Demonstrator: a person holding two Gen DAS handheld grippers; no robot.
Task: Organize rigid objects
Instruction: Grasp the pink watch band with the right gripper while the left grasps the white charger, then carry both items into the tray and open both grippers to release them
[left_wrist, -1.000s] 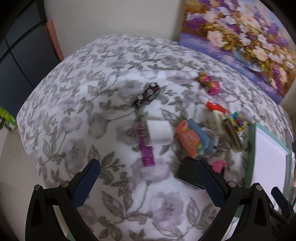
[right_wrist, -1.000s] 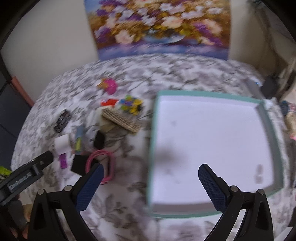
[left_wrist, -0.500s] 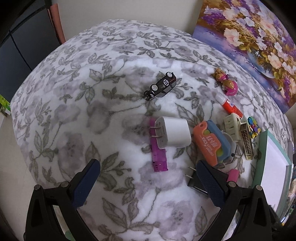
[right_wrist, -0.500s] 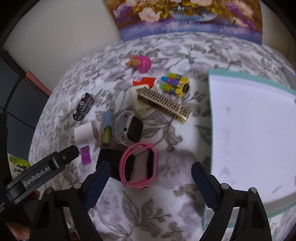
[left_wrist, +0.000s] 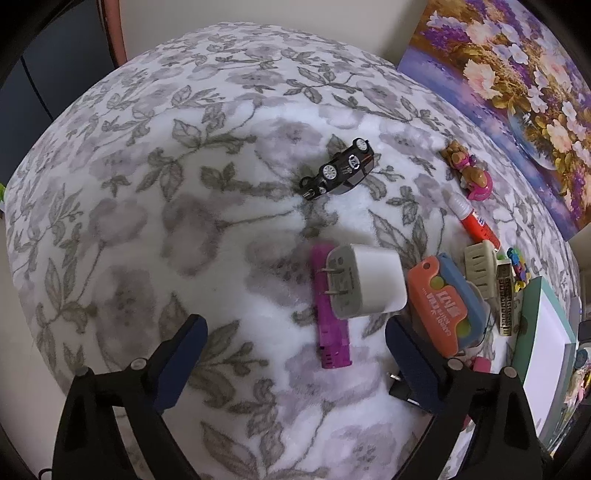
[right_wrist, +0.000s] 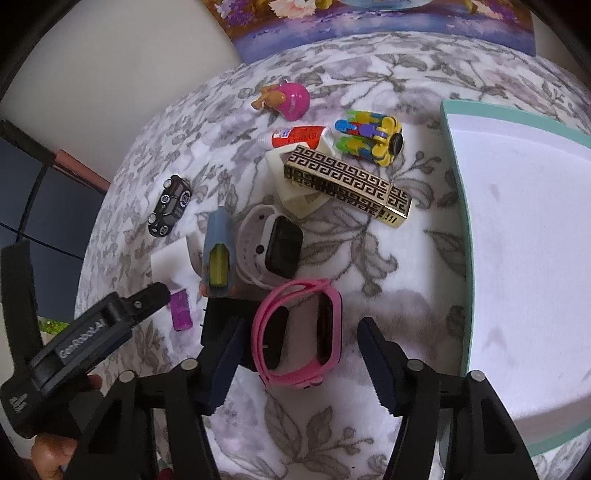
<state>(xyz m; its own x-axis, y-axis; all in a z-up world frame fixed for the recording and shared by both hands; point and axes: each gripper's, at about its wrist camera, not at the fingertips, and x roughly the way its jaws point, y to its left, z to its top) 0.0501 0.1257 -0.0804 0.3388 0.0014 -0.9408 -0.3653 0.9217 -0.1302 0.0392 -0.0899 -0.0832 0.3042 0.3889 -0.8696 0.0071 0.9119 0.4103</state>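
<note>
Small objects lie on a floral cloth. My left gripper (left_wrist: 295, 339) is open, its fingers on either side of a purple stick (left_wrist: 330, 317) and a white charger (left_wrist: 364, 280). My right gripper (right_wrist: 301, 354) is open around a pink smartwatch (right_wrist: 299, 332) lying on a black block (right_wrist: 221, 317). A teal tray with a white floor (right_wrist: 524, 266) stands to the right; it also shows in the left wrist view (left_wrist: 532, 332). The left gripper also shows in the right wrist view (right_wrist: 96, 328).
Further objects: a black toy car (left_wrist: 340, 168), a pink doll toy (right_wrist: 286, 98), a red glue tube (right_wrist: 299, 136), a colourful block toy (right_wrist: 371, 138), a gold patterned box (right_wrist: 347, 184), a white smartwatch (right_wrist: 273, 245), an orange-blue case (left_wrist: 443, 306). A flower painting (left_wrist: 517, 74) leans behind.
Both grippers have moved forward and down toward the objects. The left now frames the charger and purple stick; the right has swung left from the tray onto the pink watch.
</note>
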